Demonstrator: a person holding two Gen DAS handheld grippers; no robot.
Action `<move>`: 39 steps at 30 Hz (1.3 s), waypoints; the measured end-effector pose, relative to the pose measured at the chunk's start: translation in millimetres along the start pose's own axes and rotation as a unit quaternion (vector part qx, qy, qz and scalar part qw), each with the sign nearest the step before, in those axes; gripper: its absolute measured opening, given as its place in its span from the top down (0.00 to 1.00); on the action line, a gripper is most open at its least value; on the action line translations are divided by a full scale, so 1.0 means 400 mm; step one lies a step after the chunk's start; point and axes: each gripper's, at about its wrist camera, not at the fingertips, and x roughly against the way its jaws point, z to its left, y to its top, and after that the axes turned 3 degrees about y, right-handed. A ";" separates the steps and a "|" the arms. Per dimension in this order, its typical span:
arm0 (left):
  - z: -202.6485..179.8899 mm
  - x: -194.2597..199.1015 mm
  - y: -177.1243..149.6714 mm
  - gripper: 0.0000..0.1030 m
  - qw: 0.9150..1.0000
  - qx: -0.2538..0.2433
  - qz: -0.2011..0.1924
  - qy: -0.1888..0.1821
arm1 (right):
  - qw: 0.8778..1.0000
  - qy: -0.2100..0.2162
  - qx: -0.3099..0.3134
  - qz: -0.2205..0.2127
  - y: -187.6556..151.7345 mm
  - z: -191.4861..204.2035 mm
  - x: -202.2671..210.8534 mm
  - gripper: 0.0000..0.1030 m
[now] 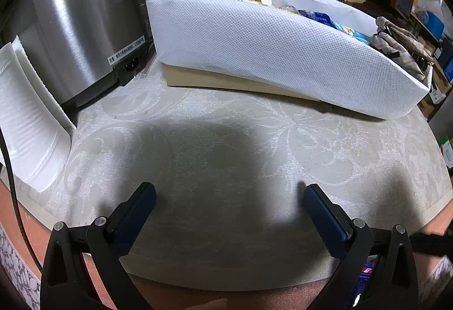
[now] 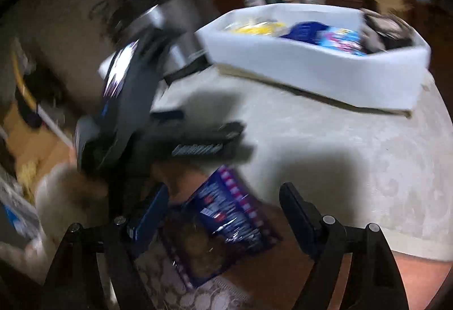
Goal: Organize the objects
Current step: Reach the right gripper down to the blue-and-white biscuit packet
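Note:
My left gripper [image 1: 228, 188] stands open over the pale patterned tablecloth [image 1: 226, 140], with nothing between its fingers. A white fabric bin [image 1: 269, 46] sits on a flat tan box at the back and holds yellow and blue packets and a plaid cloth bundle [image 1: 402, 46]. The right wrist view is blurred. In it my right gripper [image 2: 225, 187] is open at the table's front edge, and a blue and purple snack packet [image 2: 232, 213] shows between its fingers without the pads pressing on it. The left gripper [image 2: 245, 140] appears there at the left, and the bin [image 2: 311, 66] behind.
A tall steel cooker [image 1: 79, 27] stands at the back left, close to the bin. A white ribbed holder [image 1: 25, 117] leans at the left edge. The table's rounded front edge [image 1: 226, 273] runs just beneath the left fingers. Boxes and shelves crowd the far right.

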 end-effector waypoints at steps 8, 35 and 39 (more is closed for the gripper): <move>0.002 -0.001 0.003 0.01 1.000 0.000 0.000 0.000 | 0.999 -0.015 0.032 0.026 -0.001 0.022 -0.045 0.22; 0.007 -0.004 0.009 0.01 1.000 0.000 0.000 0.000 | 0.964 -0.205 -0.134 -0.106 0.006 -0.148 0.025 0.22; 0.007 -0.004 0.009 0.01 1.000 0.000 0.000 0.000 | 0.967 -0.179 -0.124 -0.136 -0.009 -0.131 0.071 0.22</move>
